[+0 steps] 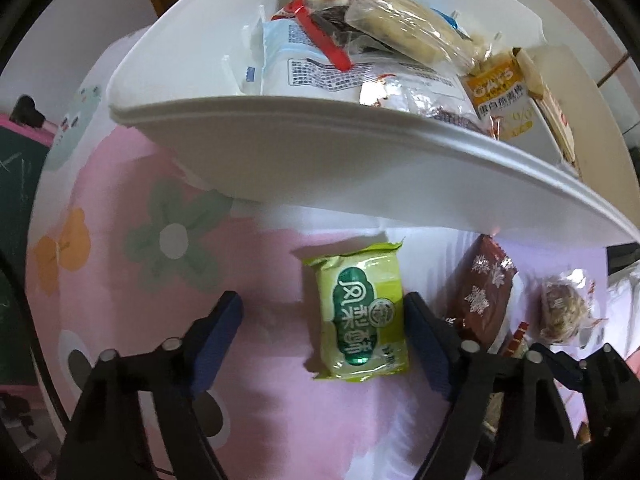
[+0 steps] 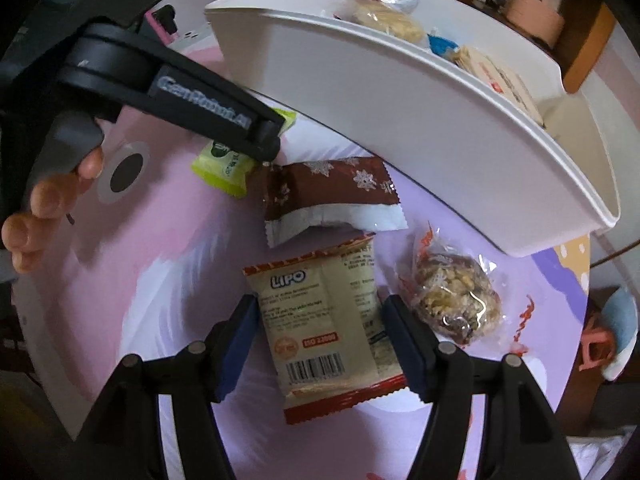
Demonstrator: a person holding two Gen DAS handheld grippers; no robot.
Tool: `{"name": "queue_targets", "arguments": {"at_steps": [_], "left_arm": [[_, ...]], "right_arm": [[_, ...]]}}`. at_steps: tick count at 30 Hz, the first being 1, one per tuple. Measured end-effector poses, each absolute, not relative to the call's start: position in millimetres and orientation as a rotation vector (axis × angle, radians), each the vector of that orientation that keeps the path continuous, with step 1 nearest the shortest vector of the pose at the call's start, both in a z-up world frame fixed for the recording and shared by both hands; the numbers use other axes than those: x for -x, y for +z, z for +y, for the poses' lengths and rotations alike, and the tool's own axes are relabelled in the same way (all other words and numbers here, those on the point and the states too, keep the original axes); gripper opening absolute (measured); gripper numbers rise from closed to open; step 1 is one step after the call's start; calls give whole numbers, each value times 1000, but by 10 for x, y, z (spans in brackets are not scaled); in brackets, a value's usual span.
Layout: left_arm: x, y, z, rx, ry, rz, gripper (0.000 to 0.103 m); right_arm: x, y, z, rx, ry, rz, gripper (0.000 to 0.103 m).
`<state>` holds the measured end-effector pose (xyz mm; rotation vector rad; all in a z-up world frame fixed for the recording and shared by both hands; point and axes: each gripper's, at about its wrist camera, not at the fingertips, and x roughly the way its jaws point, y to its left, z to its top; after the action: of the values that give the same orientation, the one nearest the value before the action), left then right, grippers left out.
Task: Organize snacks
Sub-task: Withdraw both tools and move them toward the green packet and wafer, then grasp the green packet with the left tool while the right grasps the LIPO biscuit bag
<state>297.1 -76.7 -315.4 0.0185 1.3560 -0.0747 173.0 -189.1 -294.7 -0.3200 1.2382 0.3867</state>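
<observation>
Left wrist view: the left tongs point(image 1: 324, 334) stand wide apart above the table point(image 1: 120, 208), which carries a pink flower-print cloth. The green snack packet point(image 1: 360, 314) lies flat on the cloth between the two fingers, touching or nearly touching the right-hand pad and well apart from the left-hand pad. The white bin point(image 1: 320, 140) stands just beyond the packet and holds several wrapped snacks. The brown snowflake packet point(image 1: 482, 292) lies right of the green one.

Right wrist view: the right tongs point(image 2: 320, 340) are also apart, straddling the LIPO packet point(image 2: 328, 332), which lies barcode side up on the table. Both pads sit at the packet's side edges; whether they press it cannot be told. The clear-wrapped nut cake point(image 2: 452, 300) lies just right of the right-hand finger. The brown snowflake packet lies beyond the LIPO packet, beside the bin wall.
</observation>
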Motion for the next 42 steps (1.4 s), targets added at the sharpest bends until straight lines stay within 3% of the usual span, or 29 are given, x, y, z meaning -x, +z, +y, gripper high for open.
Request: {"name": "queue_targets", "arguments": {"at_steps": [1, 3, 5, 8, 18, 28, 42], "left_arm": [[-2961, -3148, -790, -36, -75, 1348, 68], [-2934, -3114, -827, -51, -97, 1327, 43], [-2900, -3098, -854, -75, -107, 1318, 35], [-2863, -3105, -901, -76, -116, 1305, 35], [-2307, -2859, -836, -152, -125, 1305, 35], [-1962, -1899, -831, -179, -178, 1177, 35], [-2469, -532, -889, -122, -173, 910, 35]], "right_arm": [[-1695, -2956, -1868, 317, 388, 1241, 64], [-1668, -2957, -1836, 314, 376, 1249, 59], [-1621, -2943, -1802, 305, 360, 1249, 52], [-1536, -2904, -1726, 271, 353, 1246, 48], [-938, -2584, -1712, 89, 328, 1183, 47], [-941, -1725, -1996, -5, 232, 989, 47], [-1779, -409, -2191, -76, 106, 799, 48]]}}
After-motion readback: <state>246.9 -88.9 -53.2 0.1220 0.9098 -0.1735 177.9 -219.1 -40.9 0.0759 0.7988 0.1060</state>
